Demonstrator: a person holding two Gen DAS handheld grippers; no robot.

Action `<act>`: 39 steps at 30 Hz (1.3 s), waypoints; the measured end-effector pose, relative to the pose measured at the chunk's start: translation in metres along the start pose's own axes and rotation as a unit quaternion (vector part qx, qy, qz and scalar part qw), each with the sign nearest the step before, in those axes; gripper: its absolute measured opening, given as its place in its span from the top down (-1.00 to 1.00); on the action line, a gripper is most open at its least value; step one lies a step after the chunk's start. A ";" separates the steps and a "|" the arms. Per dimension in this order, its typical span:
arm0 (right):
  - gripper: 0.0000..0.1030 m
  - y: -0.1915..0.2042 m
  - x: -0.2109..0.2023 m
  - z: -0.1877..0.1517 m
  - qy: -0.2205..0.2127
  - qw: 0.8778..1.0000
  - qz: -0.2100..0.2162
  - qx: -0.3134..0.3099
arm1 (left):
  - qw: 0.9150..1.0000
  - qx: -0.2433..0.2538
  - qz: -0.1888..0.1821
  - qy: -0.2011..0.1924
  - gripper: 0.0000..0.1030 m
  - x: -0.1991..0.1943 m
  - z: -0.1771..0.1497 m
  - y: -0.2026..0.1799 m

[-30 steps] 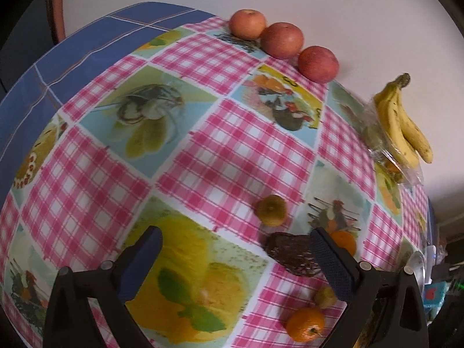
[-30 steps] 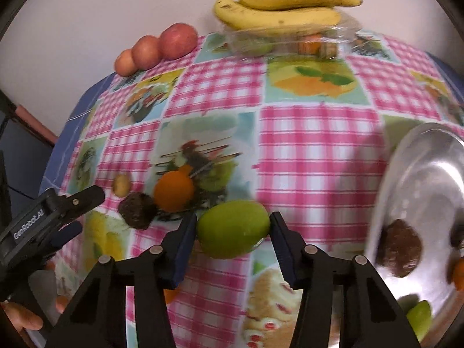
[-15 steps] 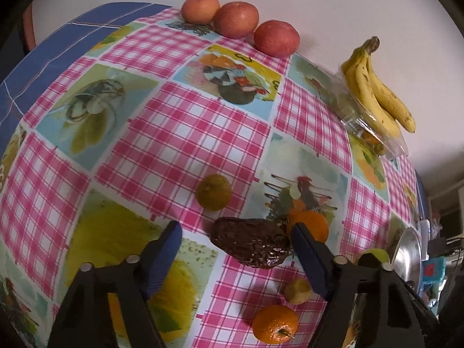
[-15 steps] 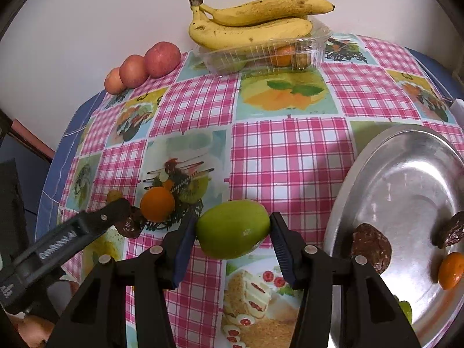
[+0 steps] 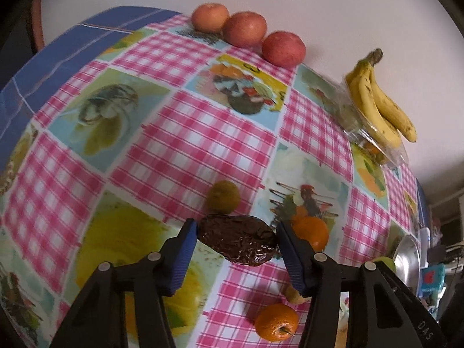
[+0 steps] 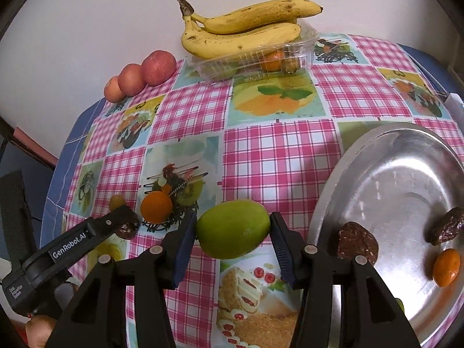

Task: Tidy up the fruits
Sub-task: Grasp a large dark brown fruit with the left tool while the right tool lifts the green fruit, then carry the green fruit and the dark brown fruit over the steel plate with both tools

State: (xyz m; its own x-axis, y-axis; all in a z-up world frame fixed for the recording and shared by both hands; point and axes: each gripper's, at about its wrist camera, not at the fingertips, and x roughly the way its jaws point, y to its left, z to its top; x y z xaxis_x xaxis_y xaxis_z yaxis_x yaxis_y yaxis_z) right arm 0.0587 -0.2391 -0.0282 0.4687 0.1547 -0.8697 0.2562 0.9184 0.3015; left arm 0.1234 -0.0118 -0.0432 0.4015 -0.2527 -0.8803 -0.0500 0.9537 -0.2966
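— Since the fruits are being gathered, why is the smooth green oval fruit (image 6: 233, 229) held off the cloth instead of being set down?

— It is clamped end to end between the blue pads of the right gripper (image 6: 232, 239), jaws closed on it, and is carried just beside the rim of the round silver metal tray (image 6: 342, 174). Two dark wrinkled fruits and a small orange citrus are already lying in that tray, so it is judged to be the collecting place, and the green fruit is presumably meant to be let go there.

— And the left gripper (image 5: 236, 245)?

— Its jaws are closing around the dark brown wrinkled oblong fruit (image 5: 238, 240), which lies on the pink checked tablecloth (image 5: 179, 145). The fruit is spanned along its length and both pads appear to be at its ends, though whether it is yet pressed firmly cannot be told.

— Why is it taken lengthwise?

— Probably because neighbours are crowded in: a small dull green round fruit (image 5: 223, 196) sits just behind it and a bright orange citrus (image 5: 311, 230) just beyond the right pad, so less room is offered across it.

— What is left alone?

— The three red apples (image 5: 246, 29) lined against the wall, and the yellow banana bunch (image 6: 246, 26) resting on the clear plastic punnet (image 6: 261, 58).
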 end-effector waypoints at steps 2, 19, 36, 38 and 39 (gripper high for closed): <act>-0.03 -0.002 -0.002 0.000 0.000 1.000 0.002 0.006 | 1.000 0.001 0.010 -0.010 -0.15 -0.007 0.002 0.002; -0.03 -0.039 -0.063 0.004 -0.051 0.998 -0.023 0.019 | 0.995 -0.001 0.035 -0.092 -0.15 -0.068 0.006 -0.031; -0.03 -0.075 -0.095 0.004 -0.086 0.995 -0.028 0.034 | 0.993 0.030 0.033 -0.107 -0.15 -0.077 -0.012 -0.072; -0.03 -0.084 -0.096 0.004 -0.087 0.995 -0.043 0.040 | 0.993 0.028 0.031 -0.107 -0.15 -0.077 -0.012 -0.072; -0.03 -0.089 -0.097 0.004 -0.088 0.994 -0.048 0.043 | 0.993 0.029 0.030 -0.106 -0.15 -0.077 -0.013 -0.073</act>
State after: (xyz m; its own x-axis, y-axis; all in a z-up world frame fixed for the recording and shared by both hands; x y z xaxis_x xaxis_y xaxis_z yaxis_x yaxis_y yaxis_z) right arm -0.0057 -0.3370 0.0313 0.5765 -0.0053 -0.8171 0.3748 0.8903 0.2586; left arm 0.0844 -0.0646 0.0414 0.5834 -0.1619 -0.7959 -0.0283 0.9753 -0.2191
